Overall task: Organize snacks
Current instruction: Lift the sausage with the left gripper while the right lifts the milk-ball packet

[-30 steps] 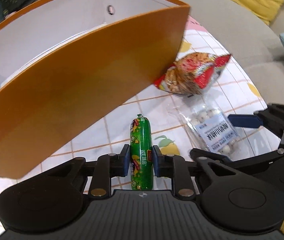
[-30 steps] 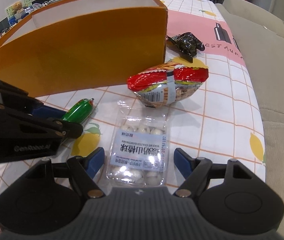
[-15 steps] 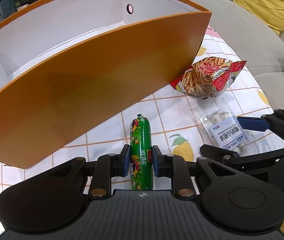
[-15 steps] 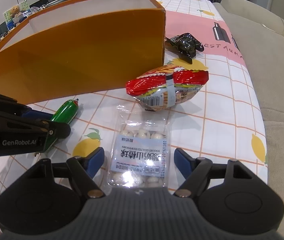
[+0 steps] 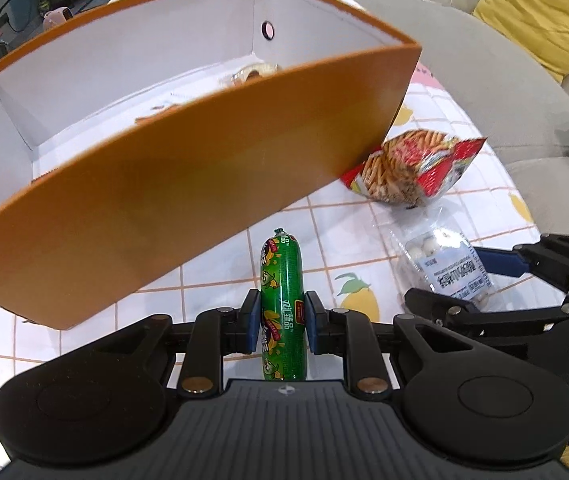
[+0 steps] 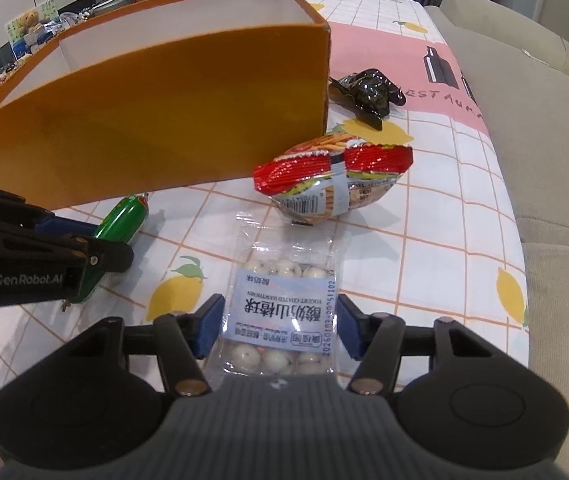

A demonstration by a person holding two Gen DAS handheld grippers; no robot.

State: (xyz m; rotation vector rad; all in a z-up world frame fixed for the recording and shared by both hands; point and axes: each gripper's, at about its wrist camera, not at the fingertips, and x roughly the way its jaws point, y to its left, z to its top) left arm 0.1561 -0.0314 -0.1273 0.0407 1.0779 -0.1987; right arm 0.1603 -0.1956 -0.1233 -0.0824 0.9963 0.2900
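Observation:
My left gripper [image 5: 282, 322] is shut on a green sausage stick [image 5: 282, 304] and holds it above the tablecloth, just in front of the orange box [image 5: 188, 192]. The sausage also shows in the right wrist view [image 6: 122, 220]. My right gripper [image 6: 278, 330] has its jaws on both sides of a clear bag of white yogurt balls [image 6: 282, 312] lying on the table; the pads look close to the bag's edges. A red chips bag [image 6: 332, 180] lies beyond it, next to the box's corner. The box [image 6: 156, 120] holds a few snacks.
A black glossy figurine [image 6: 368, 94] sits behind the chips bag. A grey sofa [image 6: 544, 140] runs along the table's right edge, with a yellow cushion [image 5: 540, 12]. The tablecloth [image 6: 424, 248] has a lemon print.
My left gripper has risen with the sausage, so the box's inside now shows. My right gripper has moved forward around the yogurt ball bag and its jaws have narrowed.

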